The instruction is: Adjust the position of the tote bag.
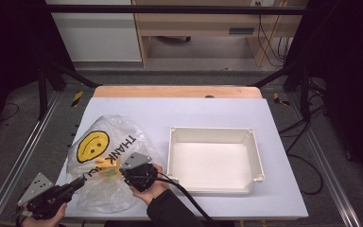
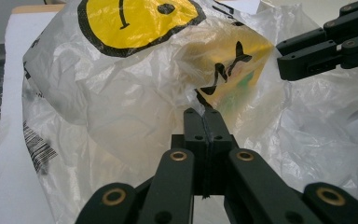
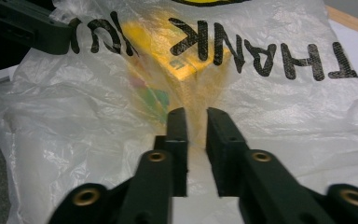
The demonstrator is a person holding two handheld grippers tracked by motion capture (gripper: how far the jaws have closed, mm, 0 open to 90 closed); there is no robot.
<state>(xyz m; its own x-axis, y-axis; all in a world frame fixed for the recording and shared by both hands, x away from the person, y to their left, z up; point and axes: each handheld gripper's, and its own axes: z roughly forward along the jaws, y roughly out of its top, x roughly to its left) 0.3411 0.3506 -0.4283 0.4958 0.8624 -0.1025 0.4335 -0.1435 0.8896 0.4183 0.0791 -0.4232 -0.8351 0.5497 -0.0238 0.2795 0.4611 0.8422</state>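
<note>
The left gripper (image 1: pixel 81 182) is reaching in from the lower left, its jaws pressing flat together on a fold of the bag (image 2: pixel 135 107). The right gripper (image 1: pixel 123 171) is angling in from the right in the right hand (image 1: pixel 152 187), jaws standing slightly parted, tips against the film.

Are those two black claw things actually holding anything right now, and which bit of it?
The left gripper is clamped shut on a fold of the plastic bag, at its near edge. The right gripper has a small gap between its jaws against the bag; whether it pinches film cannot be told.
</note>
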